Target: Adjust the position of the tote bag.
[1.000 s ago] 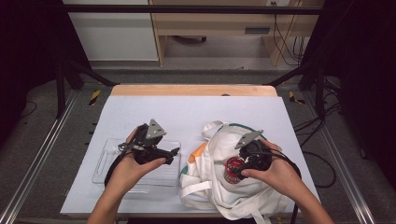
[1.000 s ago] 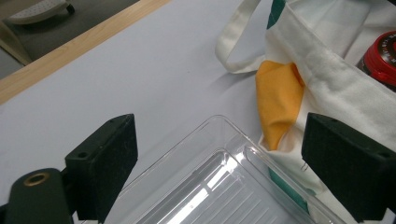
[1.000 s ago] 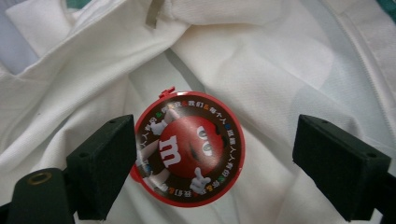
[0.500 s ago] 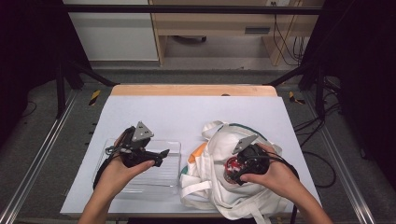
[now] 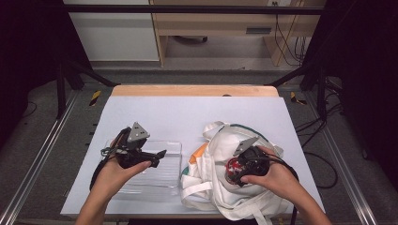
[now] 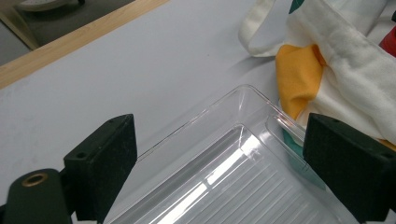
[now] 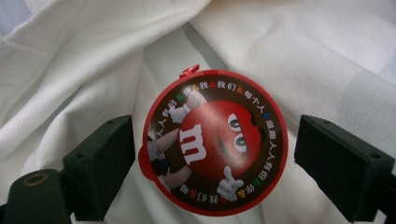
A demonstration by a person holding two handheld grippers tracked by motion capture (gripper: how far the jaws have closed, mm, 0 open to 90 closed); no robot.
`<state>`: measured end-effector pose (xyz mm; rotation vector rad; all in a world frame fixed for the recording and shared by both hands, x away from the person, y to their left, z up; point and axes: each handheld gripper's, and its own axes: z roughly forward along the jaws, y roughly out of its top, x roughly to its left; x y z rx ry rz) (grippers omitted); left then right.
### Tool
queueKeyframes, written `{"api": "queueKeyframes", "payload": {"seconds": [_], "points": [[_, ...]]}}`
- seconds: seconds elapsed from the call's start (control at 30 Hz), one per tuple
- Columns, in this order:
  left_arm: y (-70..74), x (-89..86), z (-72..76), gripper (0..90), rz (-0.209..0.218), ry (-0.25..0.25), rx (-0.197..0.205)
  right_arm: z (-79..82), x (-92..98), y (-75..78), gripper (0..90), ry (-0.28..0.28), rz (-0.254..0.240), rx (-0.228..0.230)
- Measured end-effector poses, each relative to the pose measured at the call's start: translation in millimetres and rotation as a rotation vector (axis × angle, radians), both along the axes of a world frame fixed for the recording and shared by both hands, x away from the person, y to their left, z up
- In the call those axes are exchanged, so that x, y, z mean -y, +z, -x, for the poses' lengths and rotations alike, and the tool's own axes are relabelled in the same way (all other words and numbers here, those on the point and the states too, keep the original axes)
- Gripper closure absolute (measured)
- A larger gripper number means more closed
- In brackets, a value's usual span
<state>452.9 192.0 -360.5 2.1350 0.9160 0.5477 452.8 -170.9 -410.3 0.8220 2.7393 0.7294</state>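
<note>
- Since half a second ago the left gripper (image 5: 157,153) has edged a little toward 3 o'clock over the tray, while the right gripper (image 5: 233,167) has kept its place over the bag.
- At the 9 o'clock side of the high view, a hand (image 5: 112,173) holds the left gripper above a clear plastic tray (image 5: 171,168), which lies on the pale table (image 5: 187,112).
- In the left gripper view its jaws stand wide apart with nothing between them but the tray's ribbed floor and rounded far corner (image 6: 247,95) below.
- Just past that corner, toward 2 o'clock in the same view, lies the white cloth bag (image 6: 355,74), with an orange patch (image 6: 296,77) and a looped strap (image 6: 254,32); bag and tray look to be touching, though the clear rim makes that hard to judge.
- In the high view the bag (image 5: 220,145) sits crumpled at 3 o'clock of the tray, near the table's front edge, its straps trailing toward 6 o'clock.
- A round red candy tin (image 7: 215,142) rests in the folds of the bag, lid up, printed with a red cartoon figure and a ring of small characters; a small red tab juts from its rim at 11 o'clock.
- In the right gripper view the right gripper (image 7: 215,163) has its jaws spread on either side of the tin, the left-hand one just beside its rim and the other well clear, neither pressing on it.
- At the 4 o'clock side of the high view, the other hand (image 5: 274,180) holds that gripper, and the tin (image 5: 231,168) shows as a red spot beneath it.
</note>
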Motion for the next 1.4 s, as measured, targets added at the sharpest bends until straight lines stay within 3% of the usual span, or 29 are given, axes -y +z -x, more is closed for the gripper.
{"api": "queueKeyframes", "payload": {"seconds": [0.63, 1.4], "points": [[-2.6, -3.9, 0.1, 10.0, -0.005, -0.002, -0.012, -3.2, 3.0, -12.2, 14.8, 0.014, -0.009, -0.008], [-3.1, -6.4, 0.7, 10.0, -0.009, -0.009, -0.02, -1.3, 0.1, -11.5, 24.1, 0.038, 0.004, -0.008]]}}
